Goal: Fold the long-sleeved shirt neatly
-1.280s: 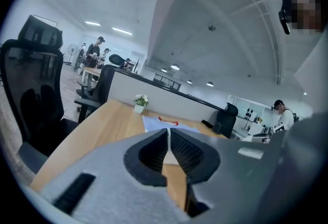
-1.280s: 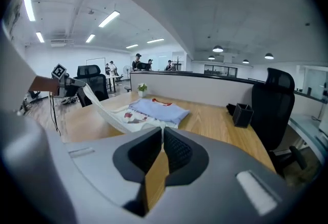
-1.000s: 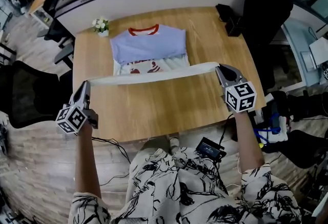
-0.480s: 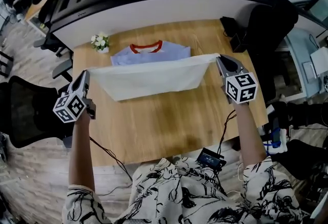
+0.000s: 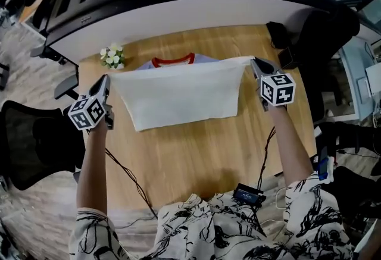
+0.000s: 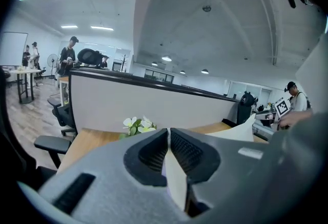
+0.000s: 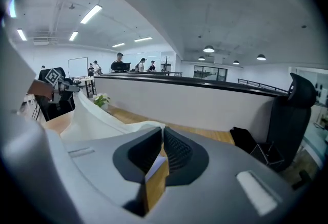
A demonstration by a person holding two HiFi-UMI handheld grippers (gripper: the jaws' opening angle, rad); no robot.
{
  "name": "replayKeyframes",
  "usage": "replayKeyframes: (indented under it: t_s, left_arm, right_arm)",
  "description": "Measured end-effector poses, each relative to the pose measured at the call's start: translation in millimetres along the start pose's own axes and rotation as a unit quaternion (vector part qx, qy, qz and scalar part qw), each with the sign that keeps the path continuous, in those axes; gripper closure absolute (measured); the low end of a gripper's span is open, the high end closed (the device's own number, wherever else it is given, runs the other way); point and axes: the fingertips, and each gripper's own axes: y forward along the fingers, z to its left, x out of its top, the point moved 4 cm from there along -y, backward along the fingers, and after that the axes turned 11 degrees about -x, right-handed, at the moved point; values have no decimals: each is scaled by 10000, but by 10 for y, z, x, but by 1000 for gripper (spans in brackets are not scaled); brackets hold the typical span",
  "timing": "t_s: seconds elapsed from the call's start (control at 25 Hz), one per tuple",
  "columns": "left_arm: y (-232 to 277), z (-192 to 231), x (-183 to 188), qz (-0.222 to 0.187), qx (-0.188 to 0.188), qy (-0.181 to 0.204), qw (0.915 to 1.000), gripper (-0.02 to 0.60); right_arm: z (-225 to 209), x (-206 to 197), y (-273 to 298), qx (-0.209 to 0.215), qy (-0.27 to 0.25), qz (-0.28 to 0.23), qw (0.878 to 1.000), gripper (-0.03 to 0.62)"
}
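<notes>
- No word, number or brand is legible in any view
- The only signs are black-and-white square markers: on the cube [image 5: 87, 113] of the left gripper [image 5: 107, 78], left of the head view, and on the cube [image 5: 277, 88] of the right gripper [image 5: 255, 62], at its right

left tool [image 5: 106, 80]: carried from the near-left of the surface [image 5: 196, 152] to its far side, now just beside the flowers [image 5: 112, 55].
right tool [image 5: 255, 63]: carried the same way, away from the person.
shirt [image 5: 181, 95]: lower edge, a thin stretched strip a second ago, now drawn up to the collar [image 5: 172, 61].
blue body and print: now covered by white fabric, only a sliver showing.
</notes>
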Motion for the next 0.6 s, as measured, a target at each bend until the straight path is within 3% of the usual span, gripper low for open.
replayKeyframes:
  t_s: [0.32, 0.6]
  left_arm:
    - [687, 449, -355, 291, -129, 124, 9994, 558]
    - [977, 727, -864, 532, -162, 600, 9966, 558]
  right_arm:
    - [-27, -358, 845, -190, 159, 520, 9983, 569]
    - [35, -855, 1284, -103, -393, 605, 9973, 568]
